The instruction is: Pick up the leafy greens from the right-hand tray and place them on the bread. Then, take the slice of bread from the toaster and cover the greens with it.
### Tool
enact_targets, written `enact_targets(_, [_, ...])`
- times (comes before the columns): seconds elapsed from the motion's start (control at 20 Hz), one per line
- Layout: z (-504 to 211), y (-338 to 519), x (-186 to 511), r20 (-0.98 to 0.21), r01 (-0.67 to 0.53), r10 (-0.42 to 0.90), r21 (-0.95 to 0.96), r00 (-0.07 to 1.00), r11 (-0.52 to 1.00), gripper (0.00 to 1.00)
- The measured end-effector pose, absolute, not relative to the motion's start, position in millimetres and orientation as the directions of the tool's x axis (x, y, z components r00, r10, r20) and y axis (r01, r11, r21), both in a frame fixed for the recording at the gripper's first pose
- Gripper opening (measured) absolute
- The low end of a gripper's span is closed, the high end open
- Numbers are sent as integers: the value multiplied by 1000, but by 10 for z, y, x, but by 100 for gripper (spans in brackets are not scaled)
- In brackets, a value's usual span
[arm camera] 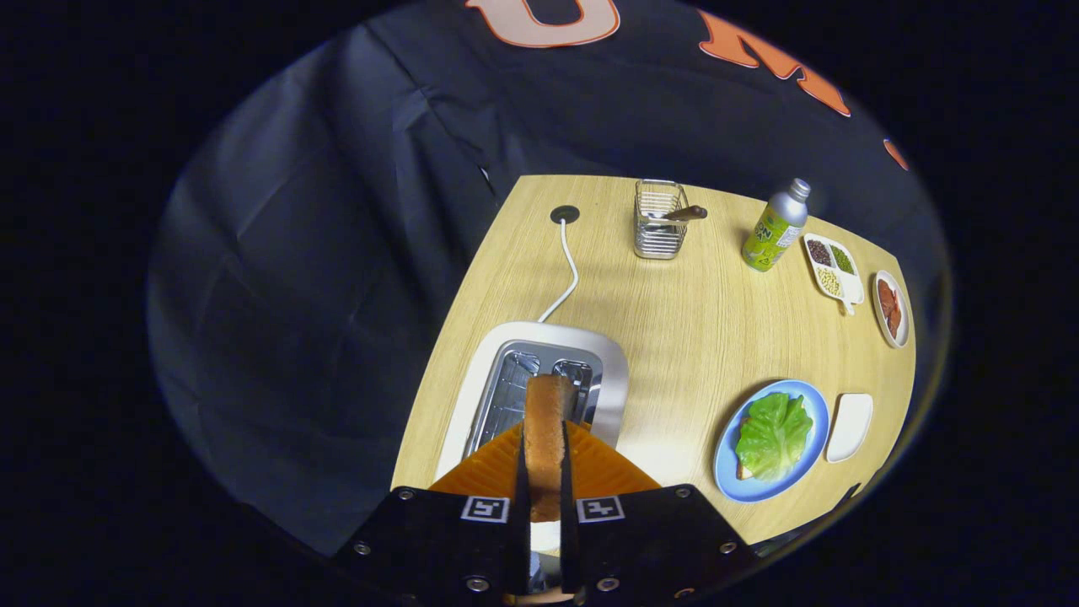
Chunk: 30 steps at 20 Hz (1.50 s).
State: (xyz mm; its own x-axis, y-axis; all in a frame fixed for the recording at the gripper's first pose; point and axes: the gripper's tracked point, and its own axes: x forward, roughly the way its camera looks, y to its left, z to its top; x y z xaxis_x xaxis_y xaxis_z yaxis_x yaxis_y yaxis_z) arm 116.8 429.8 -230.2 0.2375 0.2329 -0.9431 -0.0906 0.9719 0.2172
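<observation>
Jaws: closed on bread slice [546, 438], held edge-up above toaster [539, 384] | greens [774, 436] already on bread on plate [727, 451], right on worktop [674, 337] | next: cover greens.

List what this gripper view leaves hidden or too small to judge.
- Bread under the green lettuce leaf on the blue plate: mostly covered by the leaf.
- Lower end of the brown toast slice: hidden between the gripper fingers.
- Contents of the divided white dish: too small.
</observation>
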Motion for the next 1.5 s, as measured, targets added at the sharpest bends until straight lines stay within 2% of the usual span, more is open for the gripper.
enact_targets(0.35, [-1867, 4157, 1228, -895, -60, 320, 318, 310, 946, 14])
enact_targets(0.75, [-1549, 3829, 1127, -843, -83, 368, 366, 392, 927, 15])
enact_targets(1.25, [-1802, 2992, 988, -842, -18, 368, 393, 395, 919, 15])
enact_targets(1.5, [-2088, 2651, 870, -854, 14, 373, 405, 363, 914, 15])
